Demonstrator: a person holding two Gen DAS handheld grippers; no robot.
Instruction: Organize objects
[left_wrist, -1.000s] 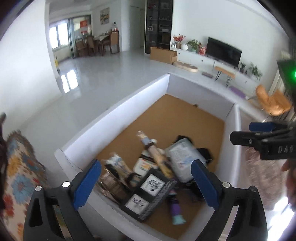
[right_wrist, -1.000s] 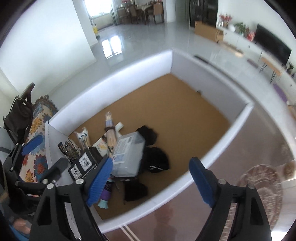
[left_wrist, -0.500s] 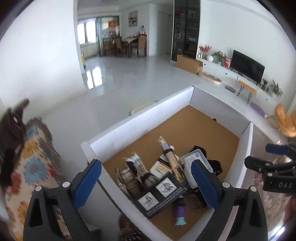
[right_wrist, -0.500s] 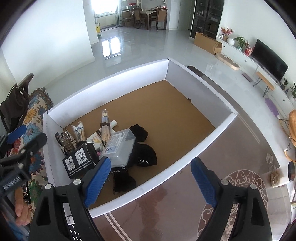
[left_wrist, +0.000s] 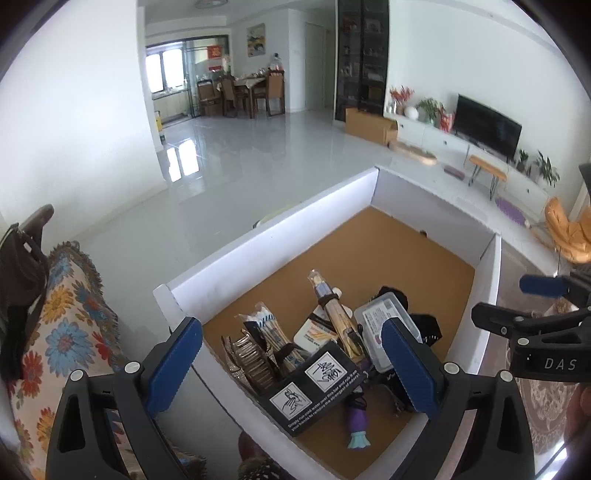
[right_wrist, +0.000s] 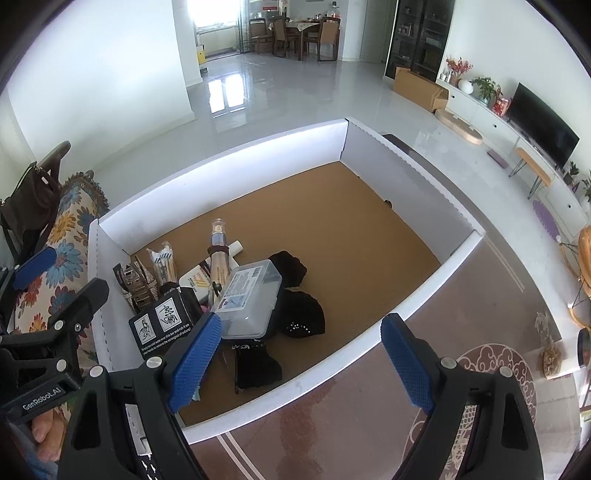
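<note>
While both tools, left (left_wrist: 291, 363) and right (right_wrist: 301, 362), are held spread and empty, the pile (right_wrist: 236, 291) in the box (right_wrist: 369, 236) is left unsorted.

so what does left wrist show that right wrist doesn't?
Left wrist only: the purple toy with a teal end on the tray floor, and the right hand-held gripper off at the side.

Right wrist only: the black clothes in full, the brown mat and round rug, and the left hand-held gripper.

Both: the white-walled tray, clear plastic box, black printed box, brushes and the rolled mat. Both grippers open, empty.
</note>
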